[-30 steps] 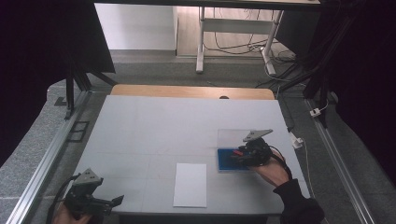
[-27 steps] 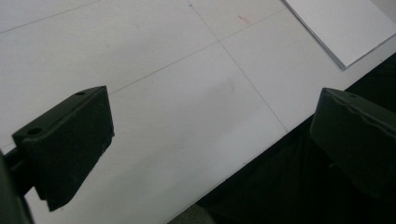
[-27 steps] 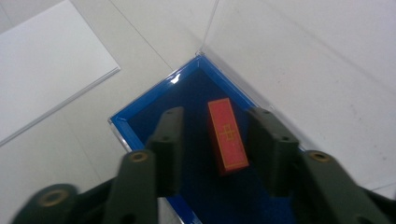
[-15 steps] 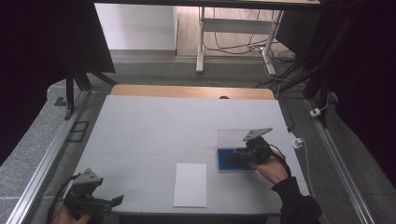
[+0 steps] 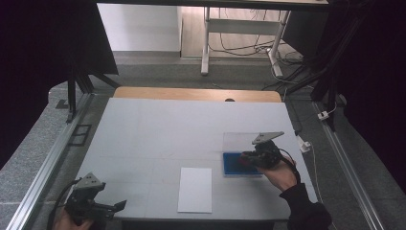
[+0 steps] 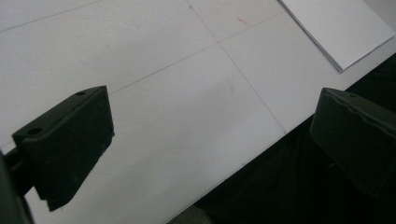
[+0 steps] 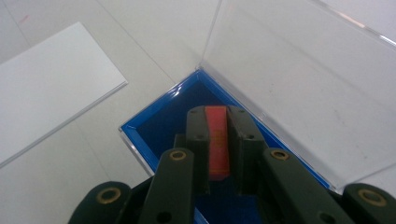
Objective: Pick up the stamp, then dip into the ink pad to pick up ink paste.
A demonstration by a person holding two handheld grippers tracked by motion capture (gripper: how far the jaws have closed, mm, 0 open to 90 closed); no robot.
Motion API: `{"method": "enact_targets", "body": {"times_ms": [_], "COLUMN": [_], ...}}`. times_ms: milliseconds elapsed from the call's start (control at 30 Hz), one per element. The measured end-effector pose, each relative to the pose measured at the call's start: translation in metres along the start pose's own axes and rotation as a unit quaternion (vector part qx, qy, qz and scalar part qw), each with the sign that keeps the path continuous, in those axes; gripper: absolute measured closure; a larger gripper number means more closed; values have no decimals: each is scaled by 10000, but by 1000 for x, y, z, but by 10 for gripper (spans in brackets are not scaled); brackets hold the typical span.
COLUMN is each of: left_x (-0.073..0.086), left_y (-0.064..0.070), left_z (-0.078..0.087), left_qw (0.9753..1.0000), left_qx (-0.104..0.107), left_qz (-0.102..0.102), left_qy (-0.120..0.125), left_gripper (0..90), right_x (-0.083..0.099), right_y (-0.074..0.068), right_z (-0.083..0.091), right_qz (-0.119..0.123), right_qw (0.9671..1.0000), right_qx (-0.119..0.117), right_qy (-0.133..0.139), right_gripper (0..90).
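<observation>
Blue-lined case point(image 7: 163, 122) with clear hinged lid point(image 7: 299, 79) raised, lying on the tabletop point(image 5: 158, 134) toward 4 o'clock in the high view. Right claw point(image 7: 217, 122) clenched on a thin red block point(image 7: 217, 140), held upright between the jaws, just over the blue floor of the case; contact with that floor cannot be told. Same right claw point(image 5: 249, 158) seen over the blue case point(image 5: 234, 164) in the high view, hand point(image 5: 279, 173) behind it toward 4 o'clock. White sheet of paper point(image 5: 195, 189) flat on the tabletop near 6 o'clock, just beside the case but apart from it. Left claw point(image 5: 112, 207) at 7 o'clock, at the near tabletop edge, well apart from the case. Left claw point(image 6: 210, 140) released, jaws spread wide, nothing between them; corner of the white sheet point(image 6: 338, 28) at 1 o'clock in the left gripper view.
</observation>
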State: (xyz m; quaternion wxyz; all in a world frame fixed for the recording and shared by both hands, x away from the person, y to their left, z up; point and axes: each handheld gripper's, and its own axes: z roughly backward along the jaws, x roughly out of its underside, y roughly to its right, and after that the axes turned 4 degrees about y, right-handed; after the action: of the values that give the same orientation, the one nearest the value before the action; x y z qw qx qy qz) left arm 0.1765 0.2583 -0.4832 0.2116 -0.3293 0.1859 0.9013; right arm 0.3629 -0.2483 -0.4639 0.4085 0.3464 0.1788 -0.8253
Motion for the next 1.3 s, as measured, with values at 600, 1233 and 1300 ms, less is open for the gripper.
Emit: {"method": "enact_targets", "body": {"times_ms": [600,1233,1300], "left_x": [-1,-1,-1], "left_y": [0,-1,-1], "left_z": [0,-1,-1], "left_qw": [10000,10000,10000], "left_qx": [18,23,27], "left_qz": [-16,6,6], "left_qy": [-22,-24,-18], "left_gripper": [0,0,0], "right_x": [-2,2,2], "right_y": [-4,-9,-10], "right_z": [10,-13,-15], "right_qz": [-186,-59,-55], "right_qw": [9994,9997,9997], "right_qx": [198,237,231], "right_qy": [204,0,-19], "right_gripper": [797,798,798]}}
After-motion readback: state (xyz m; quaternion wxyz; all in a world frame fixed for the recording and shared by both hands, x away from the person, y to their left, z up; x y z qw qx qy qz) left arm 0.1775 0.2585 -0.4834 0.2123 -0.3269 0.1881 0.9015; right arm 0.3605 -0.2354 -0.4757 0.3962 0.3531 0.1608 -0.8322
